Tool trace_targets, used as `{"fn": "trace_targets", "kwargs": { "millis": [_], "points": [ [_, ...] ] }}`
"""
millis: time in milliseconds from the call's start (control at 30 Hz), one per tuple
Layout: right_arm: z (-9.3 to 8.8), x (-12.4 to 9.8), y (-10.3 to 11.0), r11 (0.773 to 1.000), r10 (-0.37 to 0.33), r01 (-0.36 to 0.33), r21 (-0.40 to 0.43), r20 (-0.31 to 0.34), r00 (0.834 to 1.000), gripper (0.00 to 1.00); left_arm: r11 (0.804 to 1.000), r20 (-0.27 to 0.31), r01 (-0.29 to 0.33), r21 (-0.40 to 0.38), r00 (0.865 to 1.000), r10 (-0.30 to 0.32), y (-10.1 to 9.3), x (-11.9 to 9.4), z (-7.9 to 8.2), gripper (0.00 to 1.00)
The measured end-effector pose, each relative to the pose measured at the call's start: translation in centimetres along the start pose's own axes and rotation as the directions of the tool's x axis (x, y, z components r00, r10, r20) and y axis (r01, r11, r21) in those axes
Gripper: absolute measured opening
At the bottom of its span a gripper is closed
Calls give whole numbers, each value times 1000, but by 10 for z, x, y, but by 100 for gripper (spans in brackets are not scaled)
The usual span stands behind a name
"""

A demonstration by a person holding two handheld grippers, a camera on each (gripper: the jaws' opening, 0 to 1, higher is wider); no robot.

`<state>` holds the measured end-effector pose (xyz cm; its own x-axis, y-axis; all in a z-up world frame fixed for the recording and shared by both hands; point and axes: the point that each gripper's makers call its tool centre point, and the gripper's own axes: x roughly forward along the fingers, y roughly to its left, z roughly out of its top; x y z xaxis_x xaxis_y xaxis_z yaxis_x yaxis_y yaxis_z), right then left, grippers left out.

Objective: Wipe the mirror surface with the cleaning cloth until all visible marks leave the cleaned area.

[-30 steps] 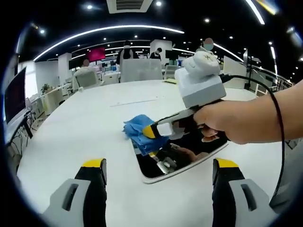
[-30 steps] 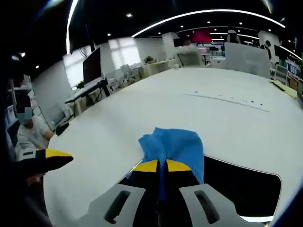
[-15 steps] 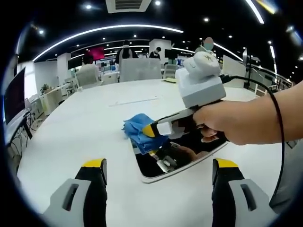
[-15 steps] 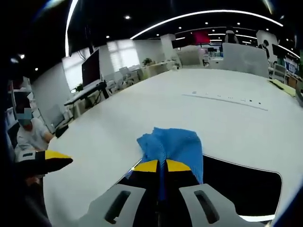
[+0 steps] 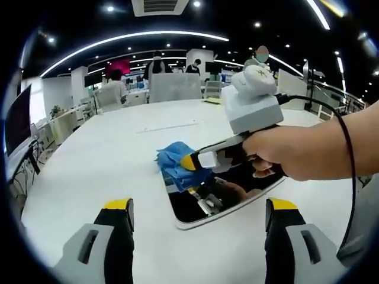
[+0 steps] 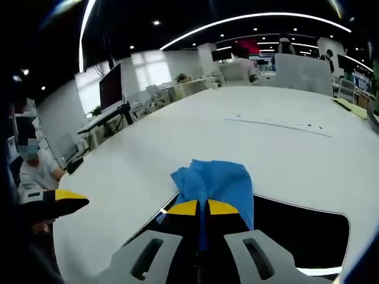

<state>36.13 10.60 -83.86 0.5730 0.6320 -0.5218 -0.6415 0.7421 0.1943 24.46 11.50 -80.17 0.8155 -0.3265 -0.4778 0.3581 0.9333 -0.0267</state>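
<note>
A flat rectangular mirror [image 5: 237, 189] with a pale rim lies on the white table [image 5: 106, 154], reflecting the dark ceiling. A blue cleaning cloth [image 5: 173, 161] rests at its far left corner, partly on the glass. In the left gripper view the right gripper [image 5: 189, 161] comes in from the right in a person's hand, shut on the cloth. The right gripper view looks along that gripper [image 6: 202, 207]: its yellow-tipped jaws pinch the blue cloth [image 6: 216, 179] over the mirror [image 6: 302, 236]. My left gripper [image 5: 200, 206] stands open near the mirror's front edge, holding nothing.
The round white table stretches far beyond the mirror. A thin line of small marks [image 6: 278, 122] runs across it further off. Chairs, desks and monitors [image 6: 112, 86] stand around the table, with people in the background. A black cable [image 5: 346, 136] loops over the hand.
The right gripper and the cloth have shifted very slightly to the right on the mirror's corner. My left gripper has stayed where it was, open.
</note>
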Motion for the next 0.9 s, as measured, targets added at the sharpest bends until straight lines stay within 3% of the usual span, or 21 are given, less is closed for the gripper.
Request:
{"fn": "trace_targets", "kwargs": {
  "millis": [900],
  "points": [
    [0, -3, -12, 1000, -27, 27, 16, 6, 1000, 0, 1000, -4, 8, 6, 1000, -8, -3, 0, -1, 93]
  ]
}}
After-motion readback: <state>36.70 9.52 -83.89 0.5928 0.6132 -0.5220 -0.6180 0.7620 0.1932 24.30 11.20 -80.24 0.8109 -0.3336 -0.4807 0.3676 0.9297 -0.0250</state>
